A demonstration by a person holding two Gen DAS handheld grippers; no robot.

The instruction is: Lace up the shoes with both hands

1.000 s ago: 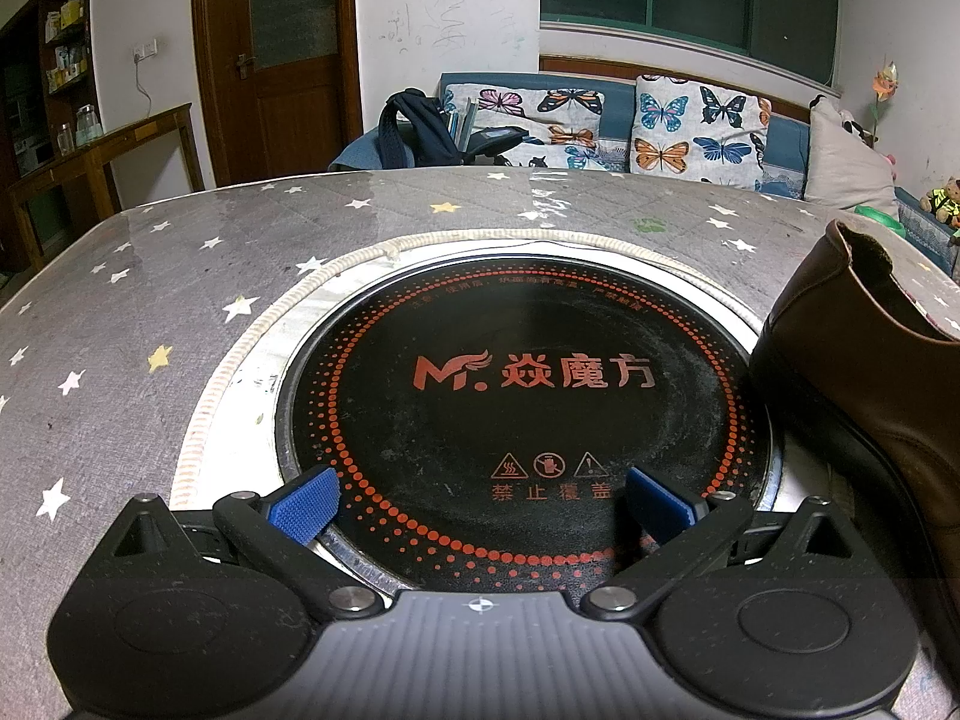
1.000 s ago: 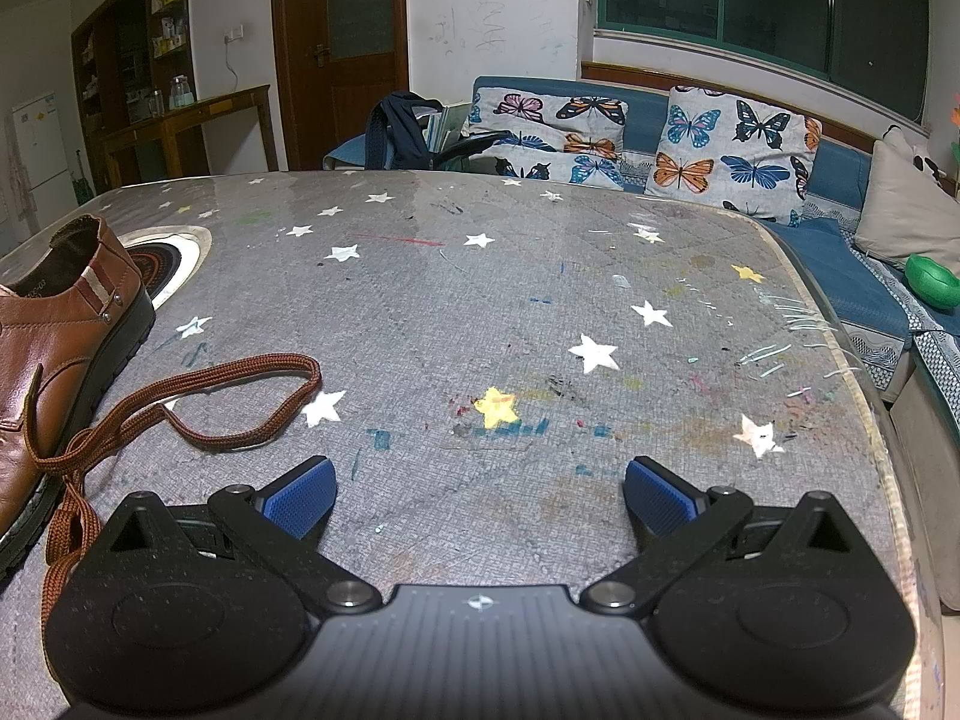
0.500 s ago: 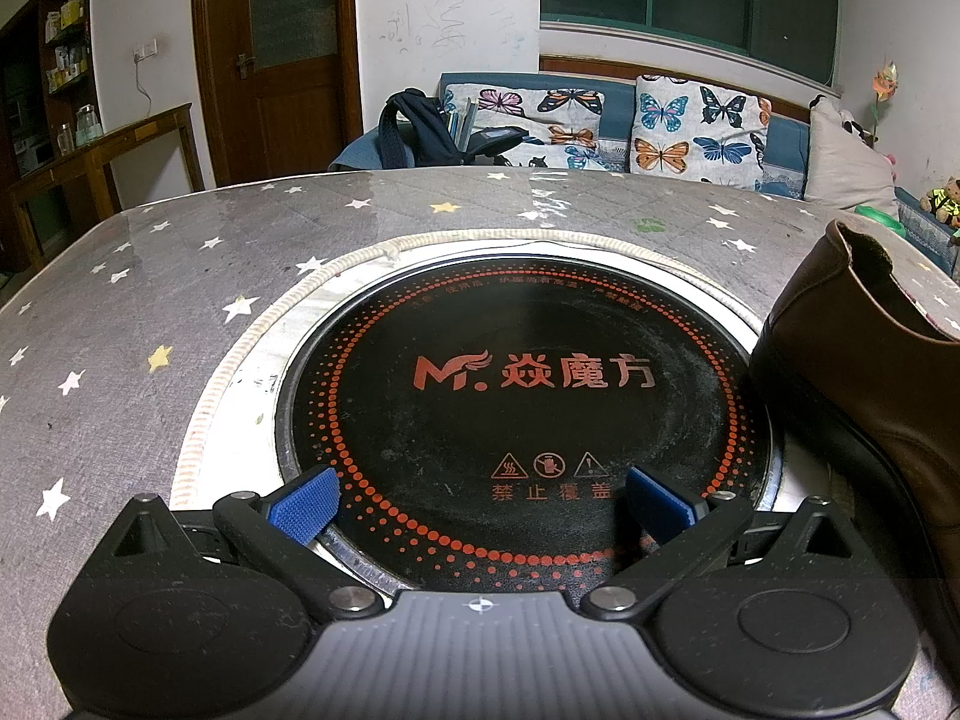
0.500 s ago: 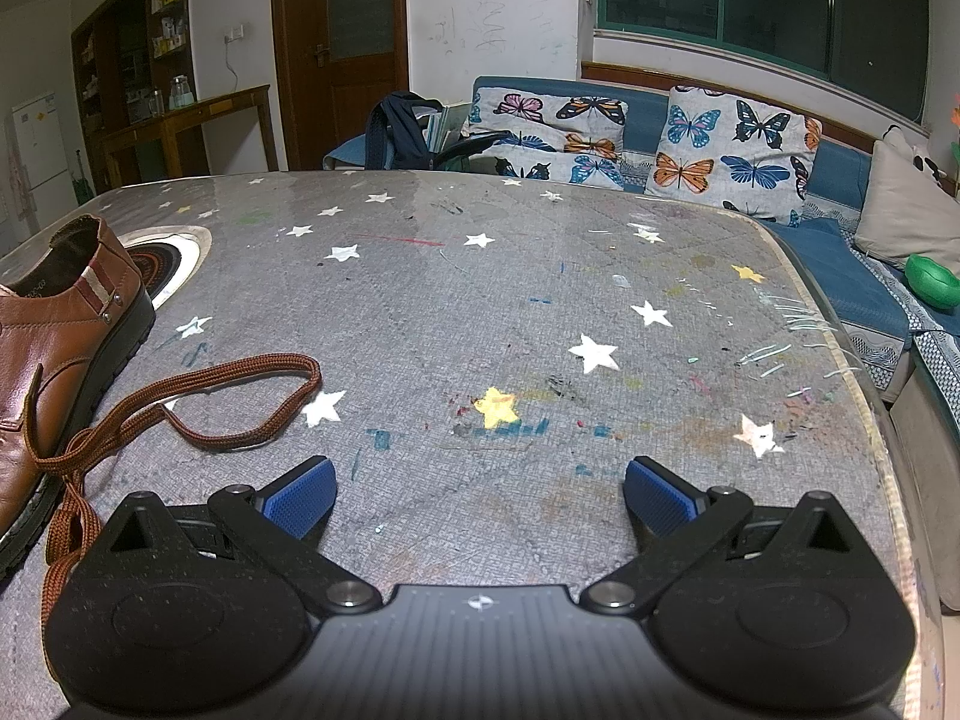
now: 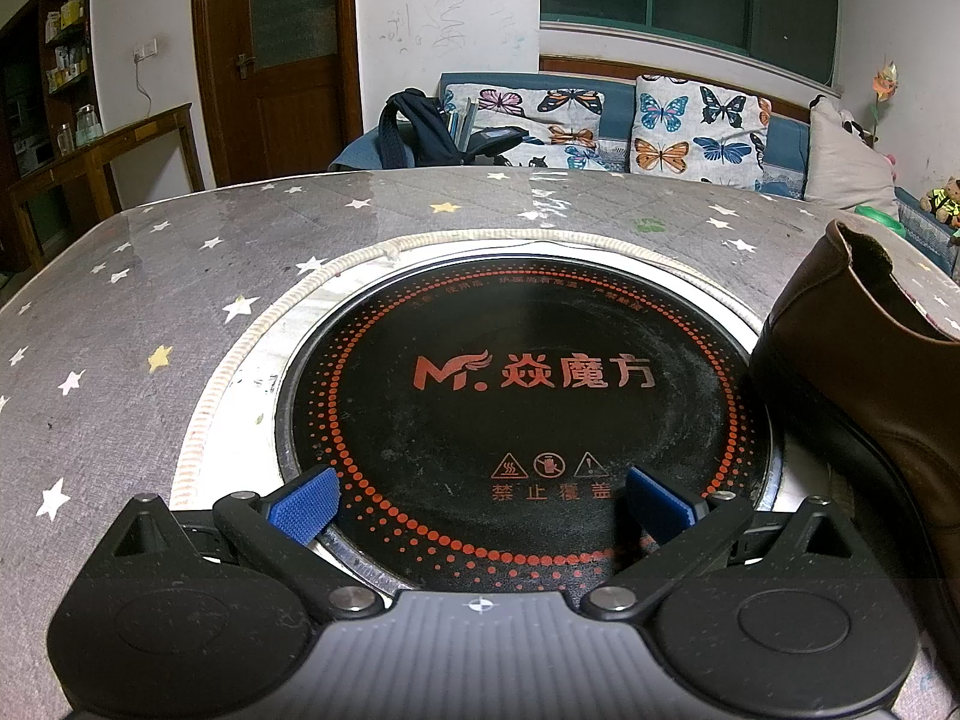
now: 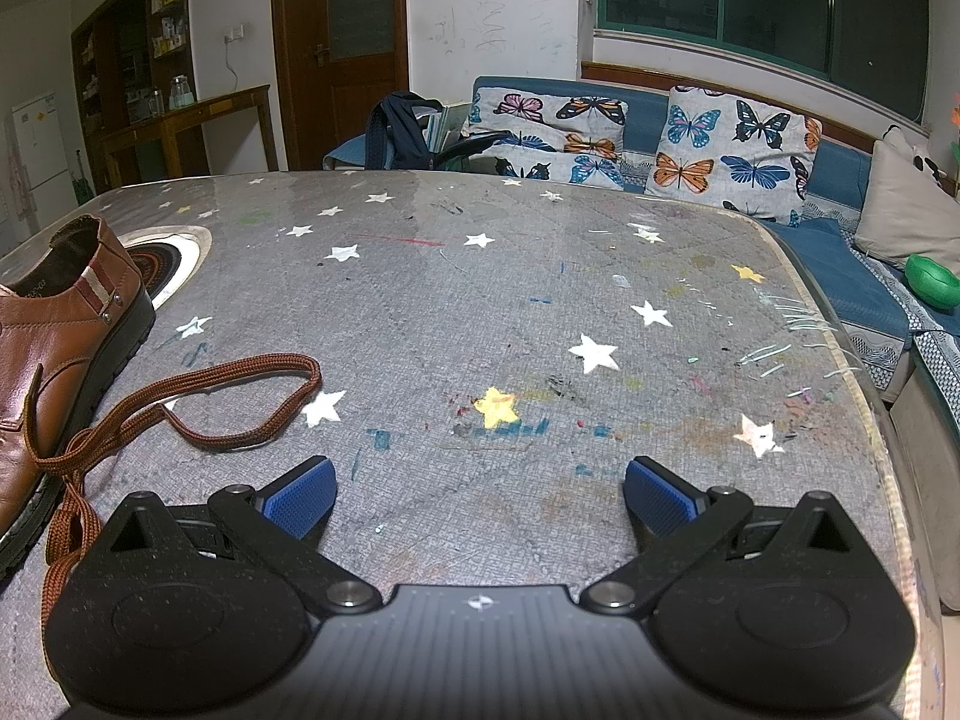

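Observation:
A brown leather shoe stands at the right edge of the left wrist view, heel toward the far side. The right wrist view has the same shoe at its left edge. A brown shoelace trails from it in loose loops over the grey starred tablecloth. My left gripper hovers open over the black induction hob, to the left of the shoe. My right gripper is open above bare cloth, to the right of the lace. Neither holds anything.
A round black induction hob with orange dots is set into the table. Beyond the far edge stands a blue sofa with butterfly cushions and a dark backpack. A wooden sideboard lines the left wall.

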